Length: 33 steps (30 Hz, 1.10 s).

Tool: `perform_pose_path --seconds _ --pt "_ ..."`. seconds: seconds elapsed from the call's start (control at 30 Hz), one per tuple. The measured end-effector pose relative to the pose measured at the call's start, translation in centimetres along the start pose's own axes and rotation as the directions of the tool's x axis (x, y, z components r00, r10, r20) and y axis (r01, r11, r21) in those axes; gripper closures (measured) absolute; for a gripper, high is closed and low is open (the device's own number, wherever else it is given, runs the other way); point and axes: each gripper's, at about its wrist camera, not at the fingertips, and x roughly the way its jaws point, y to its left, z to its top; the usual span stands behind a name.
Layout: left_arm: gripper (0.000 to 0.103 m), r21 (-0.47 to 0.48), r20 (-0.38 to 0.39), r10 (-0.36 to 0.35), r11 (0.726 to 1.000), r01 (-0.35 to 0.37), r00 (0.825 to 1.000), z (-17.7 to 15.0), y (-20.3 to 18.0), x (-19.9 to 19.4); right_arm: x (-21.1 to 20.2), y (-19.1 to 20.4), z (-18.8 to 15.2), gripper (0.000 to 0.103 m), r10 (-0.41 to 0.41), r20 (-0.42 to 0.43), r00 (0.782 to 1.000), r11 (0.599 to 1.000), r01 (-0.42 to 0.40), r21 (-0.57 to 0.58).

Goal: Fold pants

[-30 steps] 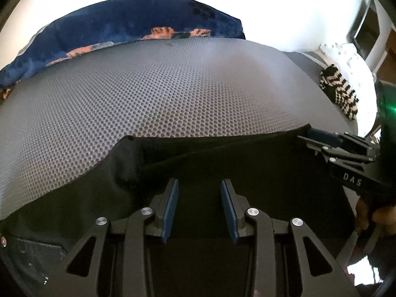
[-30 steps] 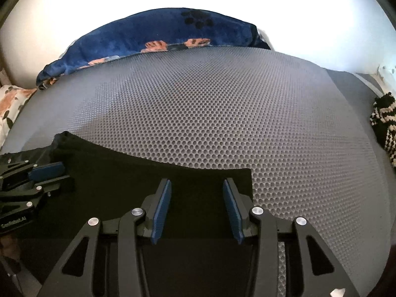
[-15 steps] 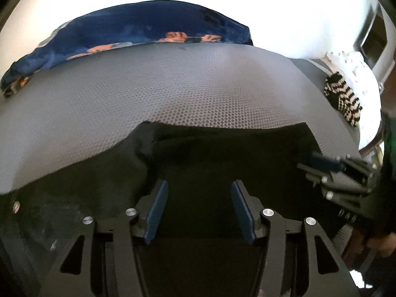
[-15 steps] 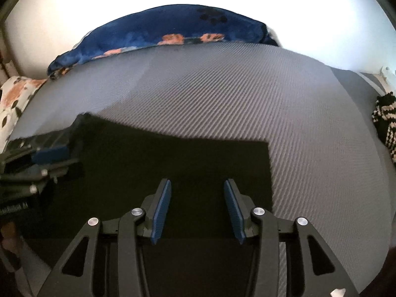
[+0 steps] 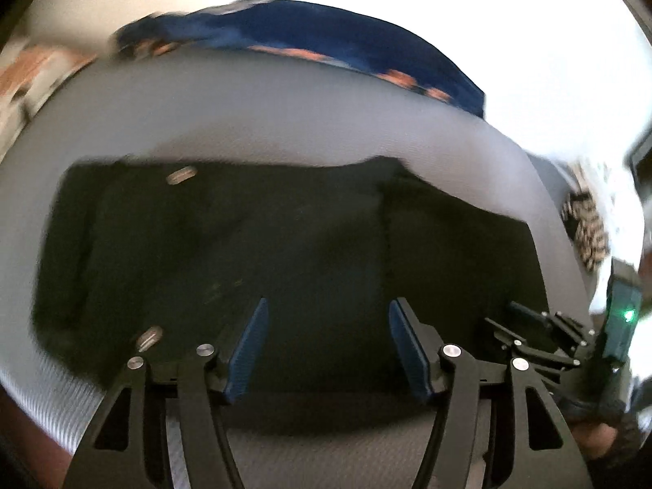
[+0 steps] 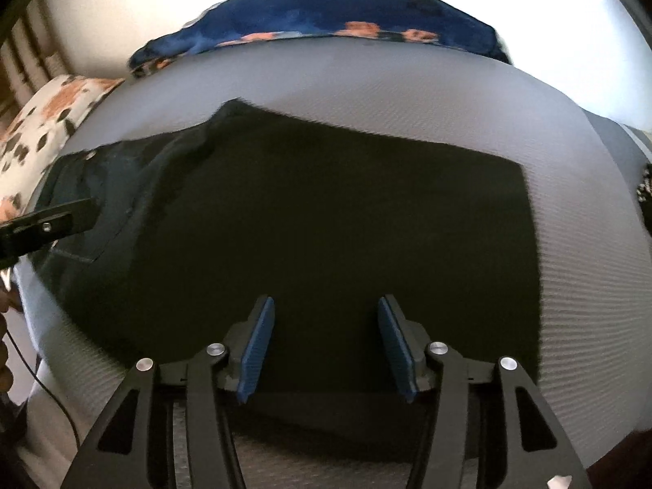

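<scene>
Now the black pants lie folded into a broad dark block on the grey mesh mattress, their right edge straight and their far edge slanting up toward a rumpled waist end at the left. Both the left gripper and the right gripper hang above the cloth with jaws that have just been opening, nothing pinched between them. Bare mattress runs free beyond the far edge up to the blue blanket, and to the right as well.
</scene>
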Motion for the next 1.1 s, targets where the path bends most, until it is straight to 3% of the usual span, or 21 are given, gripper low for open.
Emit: perform_pose_path --seconds 0.13,0.37,0.57,0.7,0.83,1.1 --pt "0.04 -0.132 0.05 0.016 0.991 -0.009 0.999 -1.8 4.6 -2.9 0.1 2.2 -0.2 0.051 0.035 -0.005 0.999 0.999 -0.035 -0.037" --pt "0.04 -0.339 0.096 0.037 0.941 -0.002 0.995 -4.0 11.7 -6.0 0.5 5.5 0.2 0.049 0.085 -0.015 0.996 0.993 -0.086 -0.086" --pt "0.04 -0.505 0.123 0.019 0.862 0.046 0.992 -5.5 16.3 -6.7 0.1 6.3 0.7 0.044 0.127 -0.013 0.992 0.989 -0.128 -0.07" --pt "0.04 -0.598 0.128 -0.073 0.79 0.136 0.989 -6.2 18.3 -5.6 -0.2 5.7 1.0 0.041 0.136 -0.004 0.991 0.99 -0.136 -0.038" --pt "0.04 -0.66 0.168 -0.175 0.711 0.243 0.97 -6.8 20.1 -4.4 -0.2 5.2 1.3 0.041 0.143 0.0 0.99 0.99 -0.143 -0.02" --pt "0.04 -0.688 0.192 -0.234 0.66 0.301 0.953 -6.4 21.4 -1.9 0.6 5.4 1.2 0.041 0.135 -0.028 0.99 0.99 -0.136 -0.027"
